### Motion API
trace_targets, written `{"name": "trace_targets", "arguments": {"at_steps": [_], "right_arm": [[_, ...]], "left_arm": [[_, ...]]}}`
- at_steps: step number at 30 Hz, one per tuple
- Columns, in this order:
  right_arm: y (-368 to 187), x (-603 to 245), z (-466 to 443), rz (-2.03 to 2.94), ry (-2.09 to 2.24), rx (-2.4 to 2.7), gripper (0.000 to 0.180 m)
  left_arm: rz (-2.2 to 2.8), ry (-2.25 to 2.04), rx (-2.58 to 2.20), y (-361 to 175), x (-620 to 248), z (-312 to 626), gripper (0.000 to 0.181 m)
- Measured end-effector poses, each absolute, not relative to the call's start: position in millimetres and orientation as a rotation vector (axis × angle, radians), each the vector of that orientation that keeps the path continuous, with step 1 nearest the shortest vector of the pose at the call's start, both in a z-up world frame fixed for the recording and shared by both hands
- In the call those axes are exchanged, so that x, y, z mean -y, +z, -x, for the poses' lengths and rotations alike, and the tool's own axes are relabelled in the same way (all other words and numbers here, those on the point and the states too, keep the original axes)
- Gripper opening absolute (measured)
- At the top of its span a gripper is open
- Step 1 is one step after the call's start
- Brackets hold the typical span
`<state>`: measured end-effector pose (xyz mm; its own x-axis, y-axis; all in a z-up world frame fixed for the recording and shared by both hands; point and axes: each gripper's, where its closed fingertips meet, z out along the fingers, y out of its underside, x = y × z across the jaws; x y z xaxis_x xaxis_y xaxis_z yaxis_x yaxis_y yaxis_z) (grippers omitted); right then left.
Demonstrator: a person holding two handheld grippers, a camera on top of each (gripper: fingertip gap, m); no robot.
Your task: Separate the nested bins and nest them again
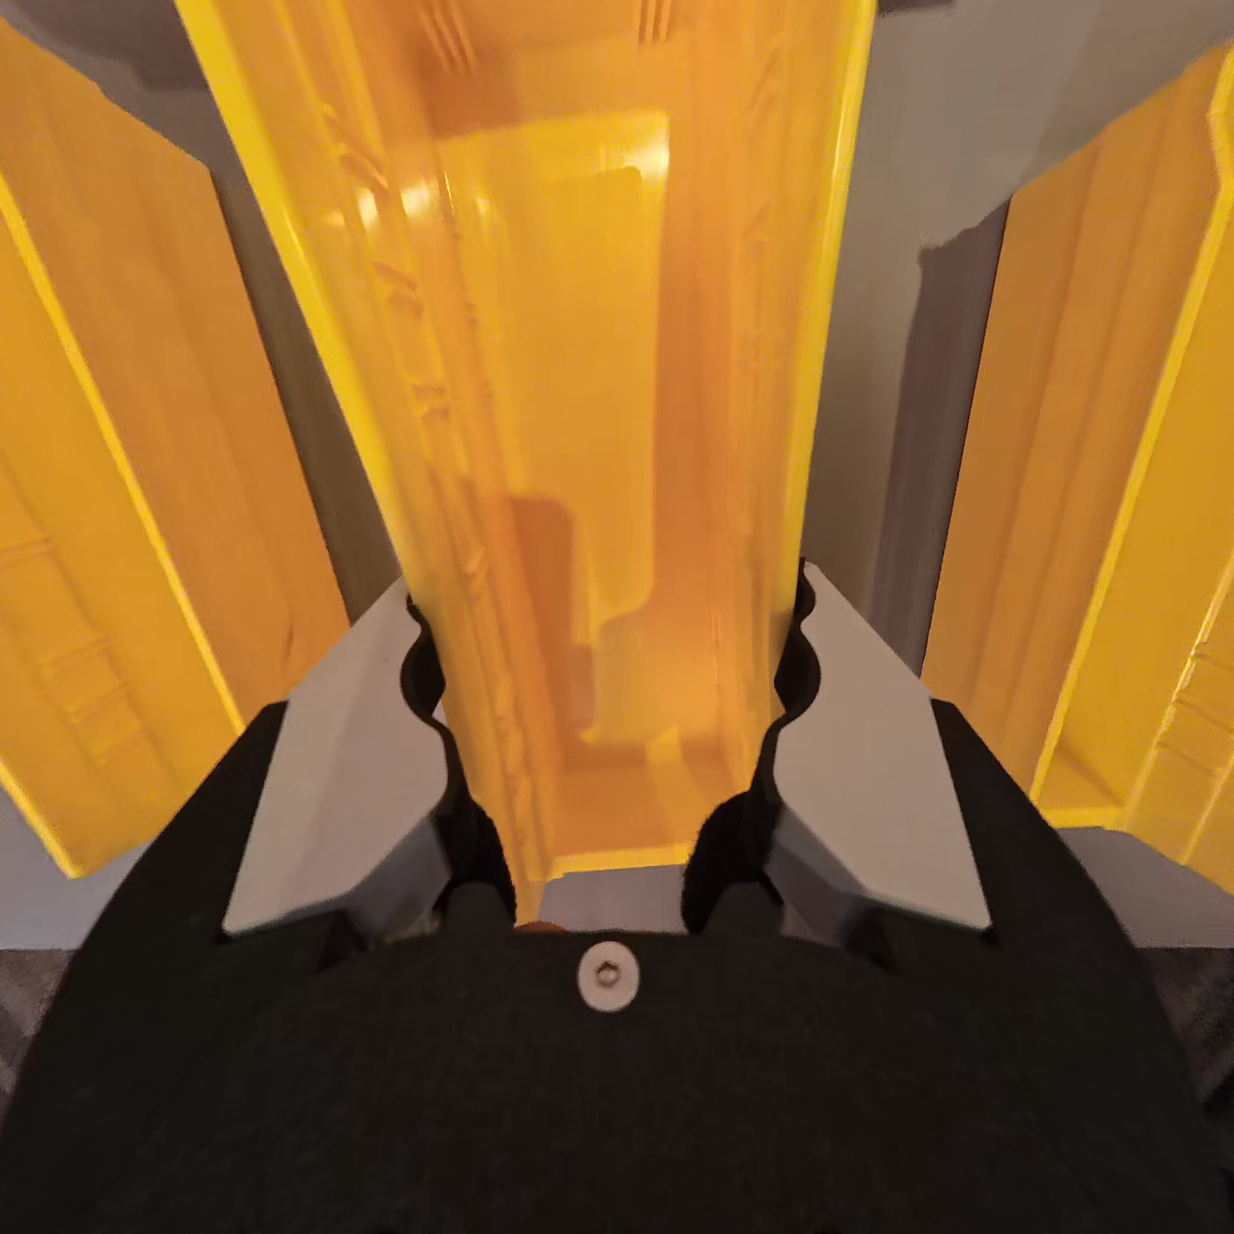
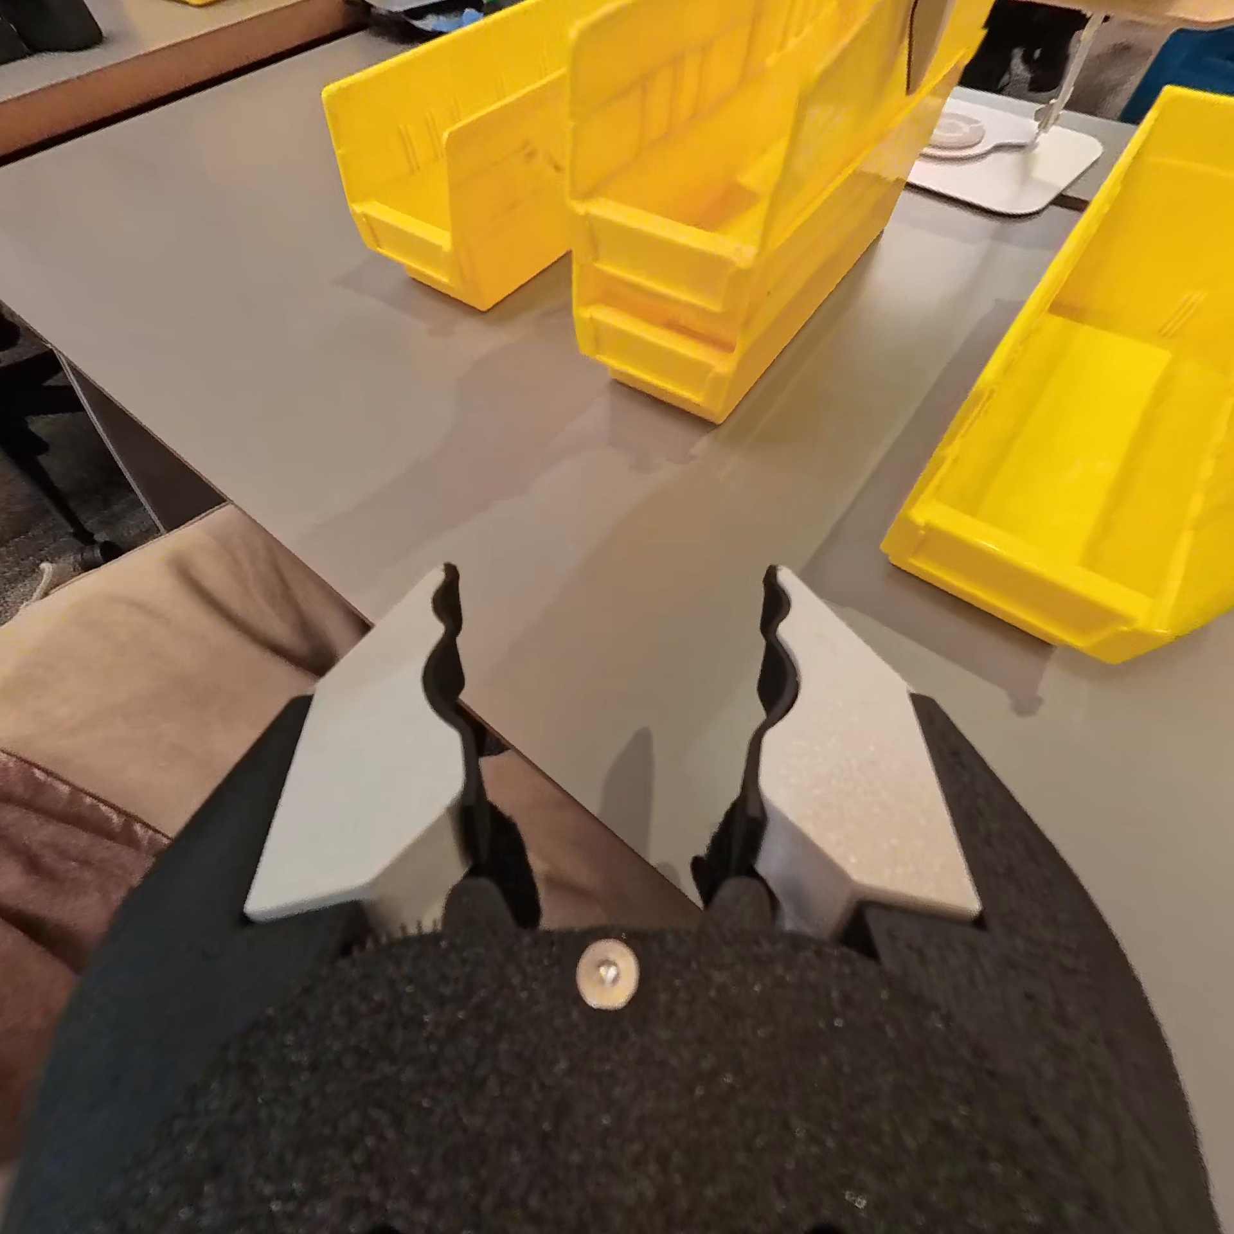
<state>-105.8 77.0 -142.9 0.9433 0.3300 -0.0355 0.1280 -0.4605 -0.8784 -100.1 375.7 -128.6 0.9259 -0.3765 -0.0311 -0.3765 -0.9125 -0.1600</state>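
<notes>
Since the left wrist view sits nearly inside the bin, most of the scene is cut off there: the left gripper [image 1: 611, 674] has its fingers spread to either side of the middle bin's [image 1: 601, 467] walls, pads at or near the plastic, but I can't tell whether it's actually clamping. That bin has another yellow bin nested in it; the right wrist view shows the pair as a stack [image 2: 701, 267], upper bin tilted, far end cropped by the frame. Blur hides the rib detail. Left bin [image 2: 454, 200] stands just beside the stack, right bin [image 2: 1082, 481] well apart; both sit singly on the grey desk [image 2: 467, 434], nothing visible inside. Right gripper [image 2: 611, 668] hangs over the near desk edge, jaws apart, nothing between them. White flat base [image 2: 1001, 160] behind the bins, partly hidden. Tan fabric [image 2: 167, 654] lower left.
</notes>
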Motion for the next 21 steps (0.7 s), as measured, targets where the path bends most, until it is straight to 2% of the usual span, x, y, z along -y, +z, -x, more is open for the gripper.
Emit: {"name": "trace_targets", "arguments": {"at_steps": [7,10,11,13,14,16,19,21], "right_arm": [[-153.7,-76.2,113.0,2.095,0.241,0.367,0.09],[-155.2,-75.8,114.1,2.101,0.241,0.373,0.09],[-155.7,-75.8,113.9,2.103,0.24,0.375,0.09],[-156.7,-75.8,113.7,2.106,0.241,0.375,0.09],[-157.4,-75.3,113.5,2.111,0.243,0.374,0.09],[-158.0,-75.0,113.1,2.113,0.245,0.372,0.09],[-159.8,-74.6,114.7,2.122,0.254,0.372,0.09],[-161.1,-73.2,117.5,2.129,0.256,0.381,0.09]], "left_arm": [[2.912,0.015,-0.601,-145.4,-379.2,98.0,0.112],[2.912,0.005,-0.634,-150.2,-376.7,95.0,0.124],[2.921,-0.023,-0.65,-155.0,-373.3,93.0,0.134],[2.919,-0.051,-0.684,-156.7,-370.2,90.2,0.136],[2.922,-0.084,-0.712,-154.8,-366.8,87.2,0.145],[2.942,-0.182,-0.757,-142.2,-357.6,80.2,0.157],[2.913,-0.375,-0.815,-97.3,-352.6,74.2,0.154],[2.856,-0.304,-0.875,-68.4,-365.8,97.3,0.151]]}}
